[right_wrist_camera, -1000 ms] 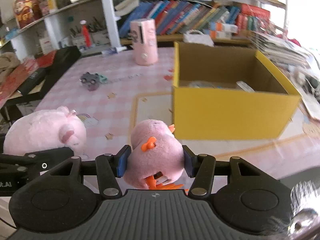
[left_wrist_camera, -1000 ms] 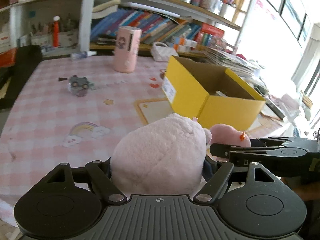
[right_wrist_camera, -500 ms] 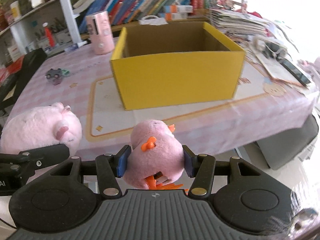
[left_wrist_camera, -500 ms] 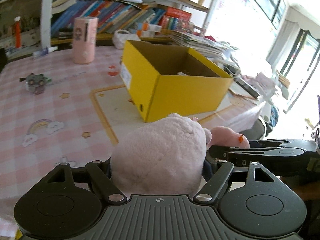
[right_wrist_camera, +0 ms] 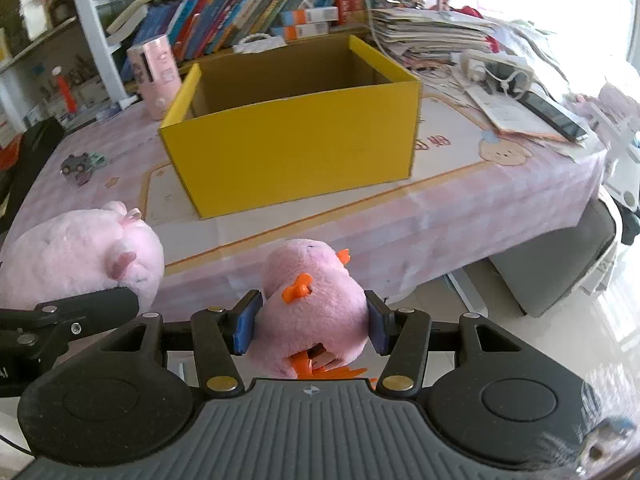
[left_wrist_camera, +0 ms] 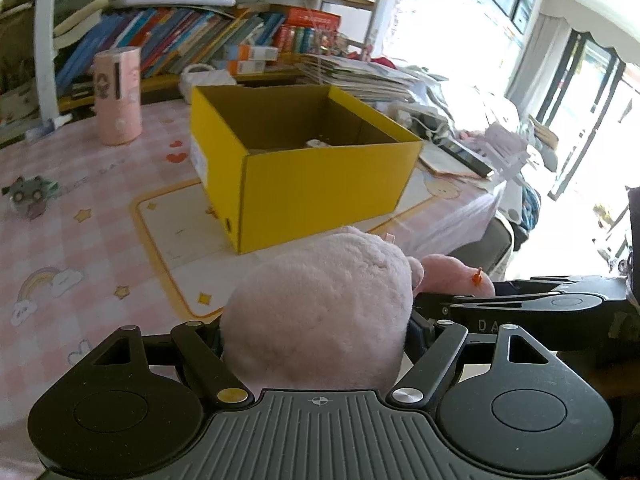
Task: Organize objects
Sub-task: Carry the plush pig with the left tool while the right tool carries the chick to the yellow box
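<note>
My left gripper [left_wrist_camera: 316, 332] is shut on a big pale pink plush pig [left_wrist_camera: 324, 308], which hides both fingertips; the same pig [right_wrist_camera: 80, 256] shows at the left in the right wrist view. A smaller pink plush bird [right_wrist_camera: 312, 304] with orange beak and feet is squeezed between the blue pads [right_wrist_camera: 246, 320] of my right gripper [right_wrist_camera: 312, 322]; the bird's head [left_wrist_camera: 460, 276] peeks out beside the pig. Both toys hang in front of the table's near edge. An open yellow cardboard box [left_wrist_camera: 320, 184] stands on the pink checked tablecloth [left_wrist_camera: 80, 248] ahead, with a few small items on its floor.
A pink cylinder [left_wrist_camera: 118, 96] stands behind the box to the left, and a small grey toy car [left_wrist_camera: 28, 196] lies at the far left. Bookshelves [left_wrist_camera: 192, 40] line the back. Papers and a phone [right_wrist_camera: 556, 114] clutter the table's right end. A grey seat [right_wrist_camera: 552, 264] sits below.
Both grippers have swung rightwards along the table's front with their toys still held. The yellow box has shifted from the right of each view toward the centre, and the table's right end has come into sight.
</note>
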Available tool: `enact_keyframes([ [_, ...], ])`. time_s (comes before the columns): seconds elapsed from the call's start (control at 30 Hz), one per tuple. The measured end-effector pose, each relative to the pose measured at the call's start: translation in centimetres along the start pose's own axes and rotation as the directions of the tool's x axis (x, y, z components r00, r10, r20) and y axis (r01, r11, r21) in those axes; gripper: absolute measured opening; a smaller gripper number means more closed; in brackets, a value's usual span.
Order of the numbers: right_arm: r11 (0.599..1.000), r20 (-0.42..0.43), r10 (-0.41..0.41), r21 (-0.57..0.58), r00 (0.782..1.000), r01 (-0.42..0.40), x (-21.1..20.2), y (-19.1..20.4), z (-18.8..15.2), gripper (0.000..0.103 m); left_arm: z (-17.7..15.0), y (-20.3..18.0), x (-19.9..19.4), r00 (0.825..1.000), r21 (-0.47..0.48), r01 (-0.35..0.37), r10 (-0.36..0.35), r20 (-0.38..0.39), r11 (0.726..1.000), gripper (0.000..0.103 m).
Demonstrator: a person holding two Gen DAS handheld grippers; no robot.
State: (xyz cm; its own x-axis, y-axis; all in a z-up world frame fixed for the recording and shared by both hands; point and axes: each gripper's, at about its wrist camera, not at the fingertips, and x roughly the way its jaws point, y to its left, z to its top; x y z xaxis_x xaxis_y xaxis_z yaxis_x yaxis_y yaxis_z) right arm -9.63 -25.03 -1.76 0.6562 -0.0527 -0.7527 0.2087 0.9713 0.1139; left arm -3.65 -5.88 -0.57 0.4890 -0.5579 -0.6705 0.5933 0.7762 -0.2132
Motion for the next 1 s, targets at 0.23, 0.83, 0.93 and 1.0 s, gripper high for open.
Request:
enact_keyframes([
  [0.23, 0.999, 0.001, -0.022, 0.047, 1.000, 0.022, -0.2, -2.0, 0.0, 0.051, 0.8, -1.6, 1.0, 1.000, 0.051, 0.026, -0.026, -0.011, 0.998, 0.079],
  [0.83, 1.000, 0.048, 0.006, -0.022, 0.999, -0.005, 0.8, -3.2, 3.5, 0.051, 3.9, -2.6, 2.1, 0.998, 0.057, -0.007, 0.004, 0.064, 0.998, 0.079],
  [0.93, 0.999, 0.059, 0.014, -0.041, 0.998, -0.012, 1.0, -3.4, 4.2, 0.051, 4.4, -2.7, 2.3, 0.997, 0.048, -0.016, 0.013, 0.077, 0.999, 0.079],
  [1.0, 0.999, 0.066, 0.021, -0.051, 0.998, -0.017, 1.0, -3.5, 4.6, 0.051, 4.8, -2.7, 2.5, 0.996, 0.044, -0.025, 0.021, 0.082, 0.999, 0.079],
])
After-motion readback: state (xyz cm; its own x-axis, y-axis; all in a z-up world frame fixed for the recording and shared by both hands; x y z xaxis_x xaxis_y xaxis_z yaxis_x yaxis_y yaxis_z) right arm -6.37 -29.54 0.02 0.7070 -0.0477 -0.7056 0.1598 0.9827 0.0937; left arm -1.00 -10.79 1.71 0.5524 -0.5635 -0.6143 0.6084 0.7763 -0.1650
